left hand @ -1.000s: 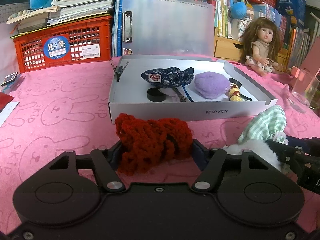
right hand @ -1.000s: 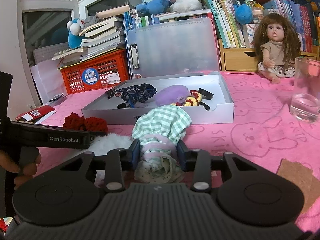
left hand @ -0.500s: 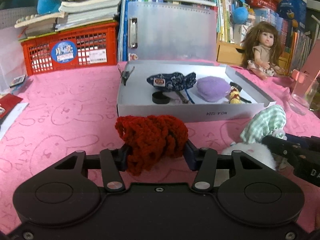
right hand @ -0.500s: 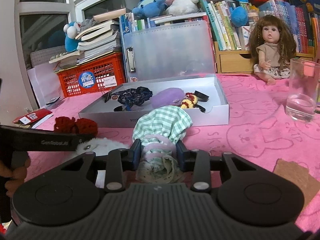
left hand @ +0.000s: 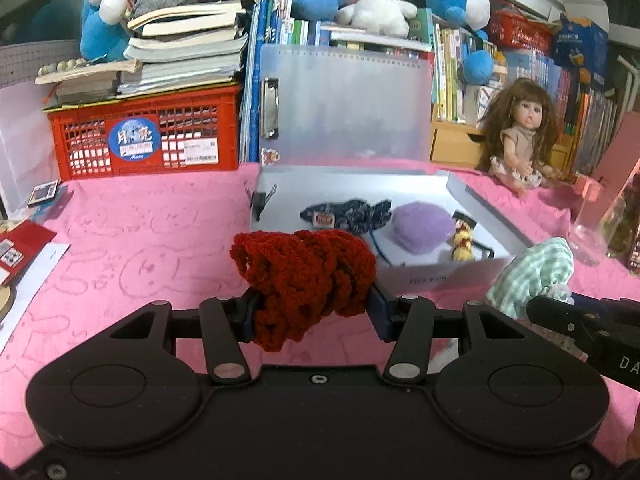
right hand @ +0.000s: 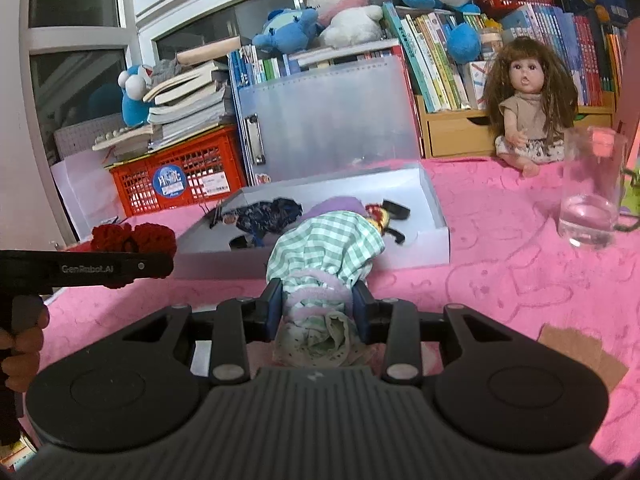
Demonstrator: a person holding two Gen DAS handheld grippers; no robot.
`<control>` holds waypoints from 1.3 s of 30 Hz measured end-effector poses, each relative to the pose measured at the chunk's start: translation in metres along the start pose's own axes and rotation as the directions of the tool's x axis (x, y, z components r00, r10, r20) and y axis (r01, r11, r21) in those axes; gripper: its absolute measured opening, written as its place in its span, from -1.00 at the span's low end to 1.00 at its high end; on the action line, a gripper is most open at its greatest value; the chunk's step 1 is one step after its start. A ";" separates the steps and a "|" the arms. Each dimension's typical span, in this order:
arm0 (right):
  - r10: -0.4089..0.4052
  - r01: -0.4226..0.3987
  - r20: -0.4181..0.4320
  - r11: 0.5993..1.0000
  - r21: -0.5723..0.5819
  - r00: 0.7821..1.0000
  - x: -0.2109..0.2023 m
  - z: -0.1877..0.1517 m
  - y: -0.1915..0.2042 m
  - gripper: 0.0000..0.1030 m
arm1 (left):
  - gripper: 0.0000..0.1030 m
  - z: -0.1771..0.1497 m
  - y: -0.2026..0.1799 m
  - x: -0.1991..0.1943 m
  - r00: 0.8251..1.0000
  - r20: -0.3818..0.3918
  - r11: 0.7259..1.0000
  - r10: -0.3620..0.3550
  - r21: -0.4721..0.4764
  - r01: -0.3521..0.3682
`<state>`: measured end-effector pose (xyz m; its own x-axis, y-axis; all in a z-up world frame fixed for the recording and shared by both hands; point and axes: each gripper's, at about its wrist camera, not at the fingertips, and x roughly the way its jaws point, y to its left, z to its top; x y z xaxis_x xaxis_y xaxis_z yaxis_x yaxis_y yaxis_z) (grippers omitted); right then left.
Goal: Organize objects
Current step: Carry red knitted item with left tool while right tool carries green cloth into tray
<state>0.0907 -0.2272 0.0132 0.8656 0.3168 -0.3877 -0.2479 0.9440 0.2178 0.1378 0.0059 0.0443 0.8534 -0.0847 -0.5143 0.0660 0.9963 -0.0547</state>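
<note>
Red yarn [left hand: 308,272] sits clamped between the pads of the left gripper [left hand: 312,312], lifted off the pink desk [left hand: 140,264] in front of the white box [left hand: 452,276]. To its right, the right gripper [right hand: 318,312] is clenched on a green checked cloth bundle [right hand: 324,248], also near the box, which holds a dark patterned pouch [left hand: 352,214] and a purple pad [left hand: 420,228].

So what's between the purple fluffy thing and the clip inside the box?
In the left wrist view, a dark blue flowery pouch lies between the purple fluffy thing and the clip in the box.
</note>
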 end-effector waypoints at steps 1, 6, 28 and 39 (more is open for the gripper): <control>-0.001 0.001 0.003 1.000 0.001 1.000 -0.001 0.004 0.001 -0.21 | -0.04 0.003 0.000 0.001 1.000 0.002 1.000 -0.005 -0.001 0.005; -0.024 0.024 0.003 1.000 0.009 1.000 0.003 0.022 0.000 -0.21 | -0.04 0.022 -0.001 0.011 1.000 0.010 1.000 -0.012 -0.009 0.012; -0.087 0.115 -0.163 0.979 0.168 0.983 0.087 0.076 -0.048 -0.21 | -0.03 0.049 -0.007 0.094 0.993 -0.112 0.998 -0.035 -0.047 0.030; -0.078 0.120 -0.219 0.976 0.184 0.973 0.111 0.075 -0.052 -0.20 | -0.04 0.048 -0.009 0.121 0.986 -0.168 0.999 -0.025 -0.052 0.017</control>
<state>0.2324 -0.2477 0.0262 0.7658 0.2546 -0.5905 -0.0578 0.9418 0.3311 0.2653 -0.0126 0.0238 0.7527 -0.1106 -0.6490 0.0533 0.9928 -0.1074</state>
